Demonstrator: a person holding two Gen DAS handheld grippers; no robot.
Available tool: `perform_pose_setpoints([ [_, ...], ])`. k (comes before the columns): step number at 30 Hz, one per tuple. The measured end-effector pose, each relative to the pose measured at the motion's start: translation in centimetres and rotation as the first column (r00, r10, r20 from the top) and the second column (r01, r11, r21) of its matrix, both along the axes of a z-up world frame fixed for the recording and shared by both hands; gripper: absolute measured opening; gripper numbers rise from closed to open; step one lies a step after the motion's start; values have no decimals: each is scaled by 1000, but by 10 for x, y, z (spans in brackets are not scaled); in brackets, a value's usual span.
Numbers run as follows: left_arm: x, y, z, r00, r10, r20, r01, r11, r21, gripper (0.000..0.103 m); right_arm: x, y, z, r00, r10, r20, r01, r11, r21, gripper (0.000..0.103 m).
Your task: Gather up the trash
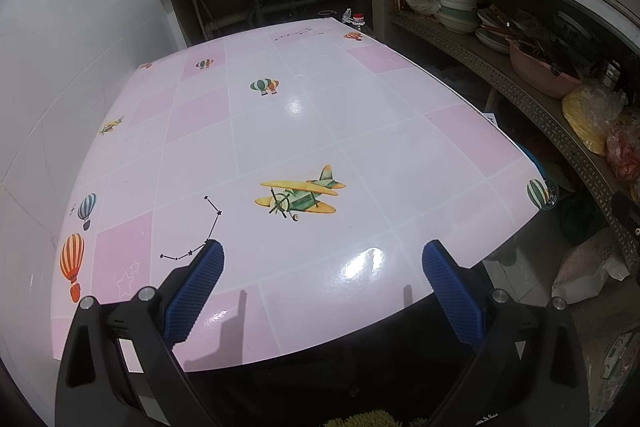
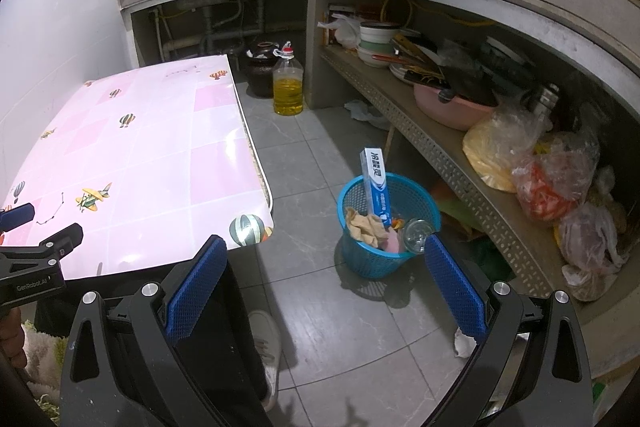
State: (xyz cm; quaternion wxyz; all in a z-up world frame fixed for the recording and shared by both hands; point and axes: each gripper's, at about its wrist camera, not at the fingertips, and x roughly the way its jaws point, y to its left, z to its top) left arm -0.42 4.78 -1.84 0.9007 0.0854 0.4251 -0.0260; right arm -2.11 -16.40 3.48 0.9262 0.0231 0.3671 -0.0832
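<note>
A blue mesh trash basket (image 2: pixel 362 259) stands on the grey floor right of the table. It holds a blue-and-white carton (image 2: pixel 376 187) standing upright, a crumpled brown paper (image 2: pixel 364 227), a clear cup (image 2: pixel 416 235) and a pink scrap. My right gripper (image 2: pixel 324 255) is open and empty, above the floor just left of the basket. My left gripper (image 1: pixel 322 255) is open and empty over the near edge of the pink patterned table (image 1: pixel 360 131). The left gripper also shows in the right wrist view (image 2: pixel 24 227) at the far left.
A bottle of yellow oil (image 2: pixel 287 87) and a dark jar (image 2: pixel 262 67) stand on the floor by the sink counter. A low shelf (image 2: pixel 440 155) on the right holds bowls, a pink basin and bagged food. A person's shoe (image 2: pixel 266 347) is on the floor below my right gripper.
</note>
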Motion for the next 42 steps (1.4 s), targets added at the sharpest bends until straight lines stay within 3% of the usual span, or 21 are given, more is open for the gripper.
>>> perform_pose_setpoints([
  [42,0,3,-5,1000,11,-20,-11,1000,-6,97,1,4,-1,1000,3,1,-3,1000,0,95],
])
